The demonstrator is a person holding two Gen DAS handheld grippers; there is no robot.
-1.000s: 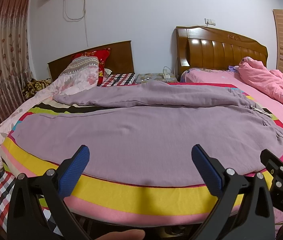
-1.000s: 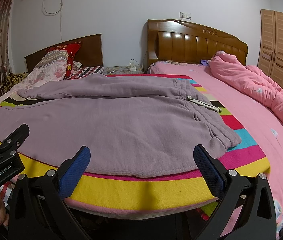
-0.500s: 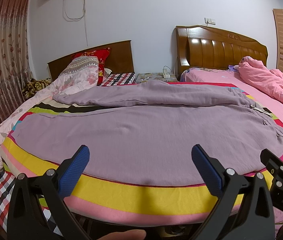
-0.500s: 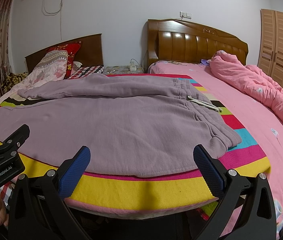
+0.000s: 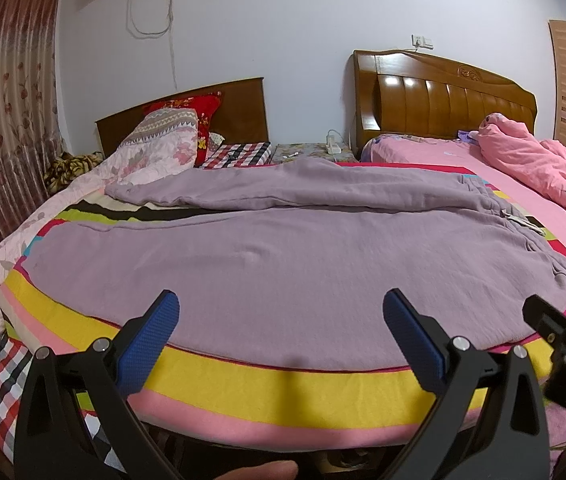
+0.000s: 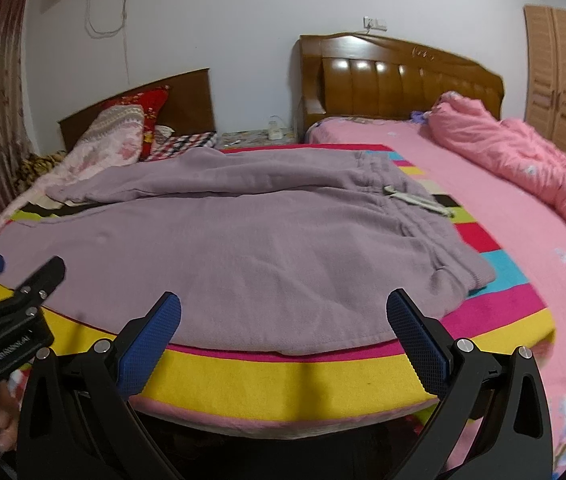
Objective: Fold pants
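Observation:
Lilac sweatpants (image 5: 283,256) (image 6: 243,248) lie spread flat on a striped blanket (image 5: 283,384) (image 6: 303,380), waistband with its drawstring (image 6: 415,200) at the right, legs running left, the far leg a little rumpled. My left gripper (image 5: 281,344) is open, hovering in front of the near leg's hem edge and touching nothing. My right gripper (image 6: 283,344) is also open, before the bed's front edge near the seat of the pants. Each gripper shows at the side of the other's view.
A pink bed (image 6: 503,240) with a bunched pink duvet (image 6: 523,160) lies to the right. Pillows (image 5: 163,140) and two wooden headboards (image 5: 443,108) stand at the back, with a curtain (image 5: 3,140) left and a wardrobe (image 6: 563,80) right. A fingertip (image 5: 259,470) shows at the bottom.
The right gripper has swung right and tilted, so its view is slightly blurred. The left gripper has barely shifted. The pants lie unmoved.

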